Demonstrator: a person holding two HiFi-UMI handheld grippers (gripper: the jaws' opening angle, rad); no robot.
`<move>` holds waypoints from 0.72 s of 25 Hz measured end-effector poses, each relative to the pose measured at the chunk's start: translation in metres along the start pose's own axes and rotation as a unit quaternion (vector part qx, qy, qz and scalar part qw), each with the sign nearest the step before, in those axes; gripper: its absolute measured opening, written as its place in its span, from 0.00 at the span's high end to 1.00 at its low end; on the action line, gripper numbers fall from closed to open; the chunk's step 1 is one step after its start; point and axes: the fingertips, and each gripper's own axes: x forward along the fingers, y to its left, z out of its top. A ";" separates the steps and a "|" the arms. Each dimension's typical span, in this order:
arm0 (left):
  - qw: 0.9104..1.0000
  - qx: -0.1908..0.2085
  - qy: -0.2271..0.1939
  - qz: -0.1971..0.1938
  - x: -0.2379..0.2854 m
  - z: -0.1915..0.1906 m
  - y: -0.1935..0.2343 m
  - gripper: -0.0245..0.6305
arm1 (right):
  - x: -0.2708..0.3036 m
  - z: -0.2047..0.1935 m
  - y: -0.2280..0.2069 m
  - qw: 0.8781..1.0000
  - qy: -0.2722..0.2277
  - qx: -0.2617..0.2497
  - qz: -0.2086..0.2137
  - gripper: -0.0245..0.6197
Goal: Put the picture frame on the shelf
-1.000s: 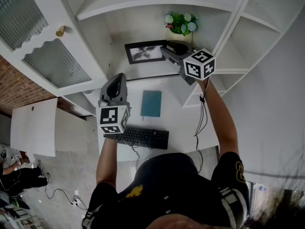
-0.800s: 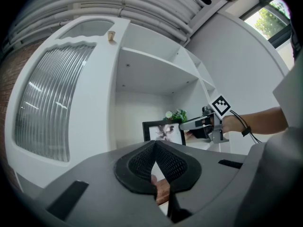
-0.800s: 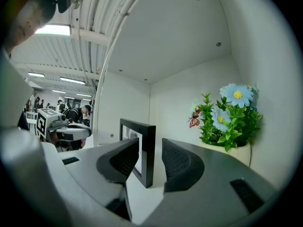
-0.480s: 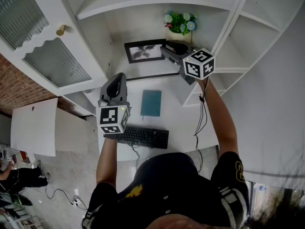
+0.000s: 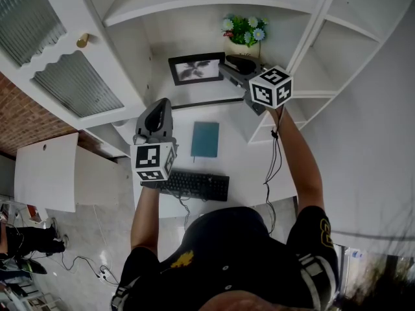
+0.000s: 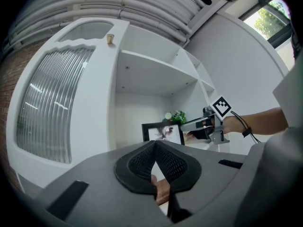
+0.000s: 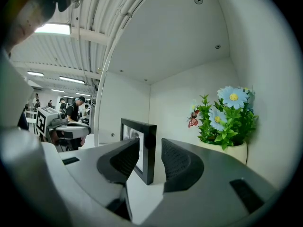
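Observation:
The black picture frame [image 5: 196, 69] stands upright on the white shelf [image 5: 194, 94], left of a potted flower. My right gripper [image 5: 228, 65] is at the frame's right end, open. In the right gripper view the frame's edge [image 7: 150, 150] shows in the gap between the two jaws, with a slit of space to the right jaw; I cannot tell whether the left jaw touches it. My left gripper [image 5: 158, 103] hangs lower, over the desk, shut with nothing in it. From the left gripper view the frame [image 6: 162, 132] and the right gripper [image 6: 185, 126] appear ahead.
A white pot of green leaves and blue flowers [image 5: 244, 32] [image 7: 226, 122] stands close to the right of the frame. Below, on the desk [image 5: 249, 167], lie a teal book [image 5: 205, 140] and a black keyboard [image 5: 194, 185]. A ribbed-glass cabinet door [image 5: 71, 83] stands open at the left.

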 end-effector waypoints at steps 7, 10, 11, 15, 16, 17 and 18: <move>1.000 0.001 -0.002 -0.001 -0.002 0.002 -0.003 0.94 | -0.005 -0.001 0.001 1.000 0.001 -0.002 -0.007 0.77; 1.000 0.001 -0.003 -0.003 -0.003 0.003 -0.004 0.94 | -0.007 0.000 0.001 1.000 0.001 -0.001 -0.012 0.78; 1.000 0.000 -0.002 -0.004 -0.003 0.002 -0.004 0.94 | -0.008 0.000 0.001 1.000 0.000 0.001 -0.014 0.78; 1.000 -0.005 0.002 -0.004 -0.005 -0.001 -0.004 0.94 | -0.014 0.001 0.002 1.000 -0.005 0.012 -0.020 0.79; 1.000 -0.005 0.002 -0.004 -0.005 -0.001 -0.005 0.94 | -0.016 0.001 0.003 1.000 -0.006 0.014 -0.022 0.80; 1.000 -0.005 0.001 -0.005 -0.005 -0.001 -0.005 0.94 | -0.019 0.002 0.003 1.000 -0.008 0.015 -0.024 0.80; 1.000 -0.005 0.001 -0.006 -0.006 -0.001 -0.006 0.94 | -0.021 0.003 0.004 0.999 -0.010 0.016 -0.027 0.80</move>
